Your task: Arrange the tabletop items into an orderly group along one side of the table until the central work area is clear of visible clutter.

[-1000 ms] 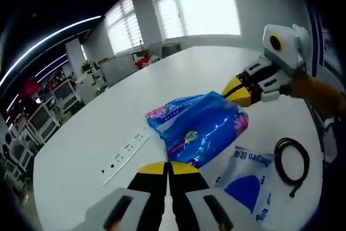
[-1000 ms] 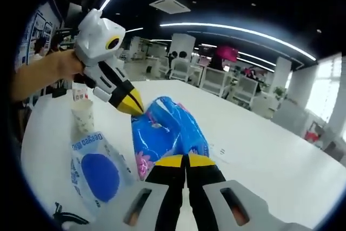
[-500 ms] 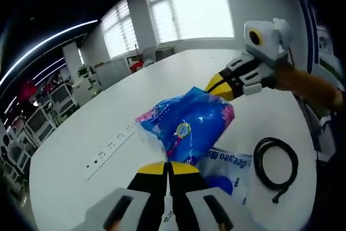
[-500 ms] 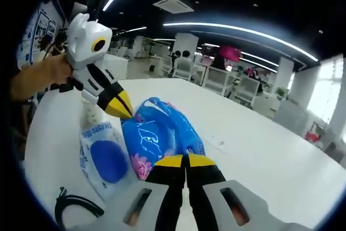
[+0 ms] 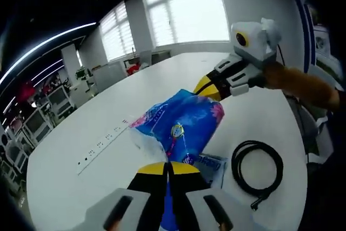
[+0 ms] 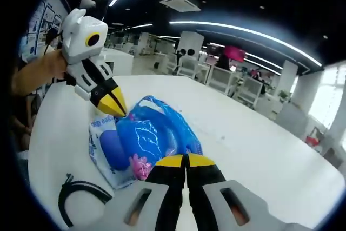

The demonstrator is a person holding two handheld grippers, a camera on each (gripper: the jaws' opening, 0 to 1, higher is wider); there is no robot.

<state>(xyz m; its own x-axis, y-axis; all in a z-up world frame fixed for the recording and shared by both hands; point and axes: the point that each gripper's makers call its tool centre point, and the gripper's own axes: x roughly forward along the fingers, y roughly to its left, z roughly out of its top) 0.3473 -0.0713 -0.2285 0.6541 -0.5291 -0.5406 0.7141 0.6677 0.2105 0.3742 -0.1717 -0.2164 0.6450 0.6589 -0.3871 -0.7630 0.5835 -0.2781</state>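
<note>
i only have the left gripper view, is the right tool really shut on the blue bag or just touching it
Observer: In the right gripper view, the right tool has its jaws closed together at the pink-flowered end of the glossy blue plastic bag.
Operator: whats the white thing under the bag
Observer: A flat white plastic pack with a big blue circle printed on it. The bag lies across it.
Operator: and where does my left tool sit
Observer: The left tool meets the bag's opposite end, just over the pack's printed edge.
</note>
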